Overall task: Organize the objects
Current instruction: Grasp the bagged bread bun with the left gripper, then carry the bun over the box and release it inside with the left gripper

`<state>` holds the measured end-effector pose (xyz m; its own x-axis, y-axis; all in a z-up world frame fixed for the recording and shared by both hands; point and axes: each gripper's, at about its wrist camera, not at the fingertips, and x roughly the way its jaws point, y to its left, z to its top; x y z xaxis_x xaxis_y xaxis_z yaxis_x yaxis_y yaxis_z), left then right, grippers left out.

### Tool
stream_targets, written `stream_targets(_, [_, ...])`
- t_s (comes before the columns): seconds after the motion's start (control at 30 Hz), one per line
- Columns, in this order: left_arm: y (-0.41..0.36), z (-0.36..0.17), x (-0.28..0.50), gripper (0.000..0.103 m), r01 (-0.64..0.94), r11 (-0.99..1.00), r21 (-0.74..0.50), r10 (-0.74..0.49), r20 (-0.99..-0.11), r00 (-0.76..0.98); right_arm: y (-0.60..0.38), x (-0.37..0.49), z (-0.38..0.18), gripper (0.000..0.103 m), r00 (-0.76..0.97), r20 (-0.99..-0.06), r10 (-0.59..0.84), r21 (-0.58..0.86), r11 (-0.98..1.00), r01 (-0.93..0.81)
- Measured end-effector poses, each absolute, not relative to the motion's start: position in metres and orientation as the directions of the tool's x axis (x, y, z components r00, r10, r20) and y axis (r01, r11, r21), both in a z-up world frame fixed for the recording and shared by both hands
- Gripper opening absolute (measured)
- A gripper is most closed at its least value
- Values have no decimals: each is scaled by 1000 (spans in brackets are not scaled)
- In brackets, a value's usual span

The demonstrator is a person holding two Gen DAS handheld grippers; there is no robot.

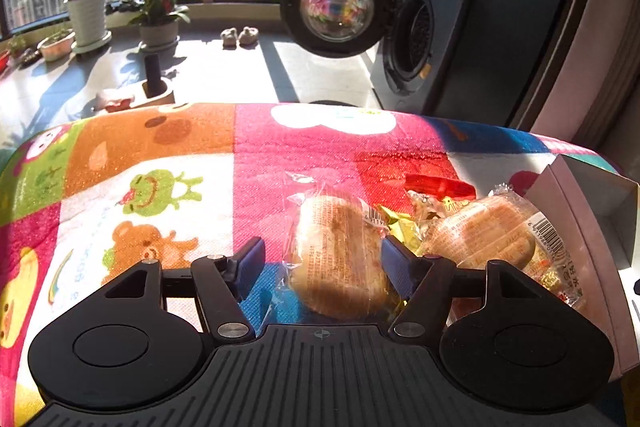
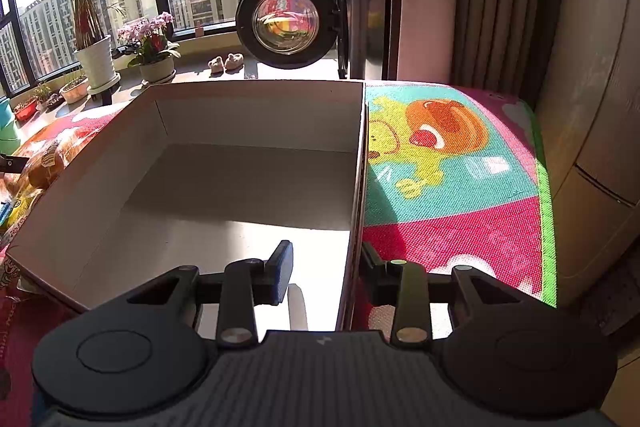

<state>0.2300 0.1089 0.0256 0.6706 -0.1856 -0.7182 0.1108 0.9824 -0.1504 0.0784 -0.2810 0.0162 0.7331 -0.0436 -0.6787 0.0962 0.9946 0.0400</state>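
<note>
Starting point: we are judging the task as barely begun — nothing is sitting inside the box (image 2: 248, 187) yet.
Left gripper: we are holding the left gripper (image 1: 322, 259) spread wide around a wrapped bun (image 1: 340, 259), its pads either side of the wrapper; whether they are touching it we cannot tell, and it is not being squeezed.
Right gripper: we are straddling the box's right wall with the right gripper (image 2: 324, 273), one finger inside and one outside, with a gap on both sides — not clamping.
Snacks waiting: a second wrapped bun (image 1: 488, 235), a yellow packet (image 1: 400, 227) and a red packet (image 1: 440, 185) are lying in a heap on the cartoon blanket (image 1: 160, 163), just beside the box's left wall.
Remaining: we are reckoning every snack is left to be moved into the box.
</note>
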Motion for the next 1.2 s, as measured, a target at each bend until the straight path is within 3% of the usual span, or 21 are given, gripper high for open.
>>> stream_targets(0.1, [106,20,229,71,91,982,-163,-182,-721,669,-279,80,17,35,733,-678,-54,22,995,94])
stream_targets(0.13, [106,21,228,58,93,981,-171,-189,-721,666,-278,82,17,34,733,-678,-64,13,995,98])
stream_targets(0.17, [106,22,226,52,97,978,-186,-203,-721,662,-277,84,18,27,732,-677,-81,-3,994,108])
stream_targets(0.23, [105,27,220,48,82,984,-160,-174,-729,662,-277,93,18,17,731,-676,-91,-15,994,110])
stream_targets(0.6, [105,72,163,46,110,994,-23,-97,-670,736,-270,102,14,16,738,-667,-101,-47,994,94])
stream_targets(0.87, [61,120,125,46,275,948,-160,-313,-624,716,-272,97,16,16,747,-661,-77,-13,996,92])
stream_targets(1.1, [-10,115,144,47,399,859,-322,-513,-538,670,-274,92,18,16,751,-657,-61,7,996,87])
stream_targets(1.2, [-46,94,159,49,426,863,-270,-498,-593,633,-275,90,20,17,753,-655,-58,10,996,85])
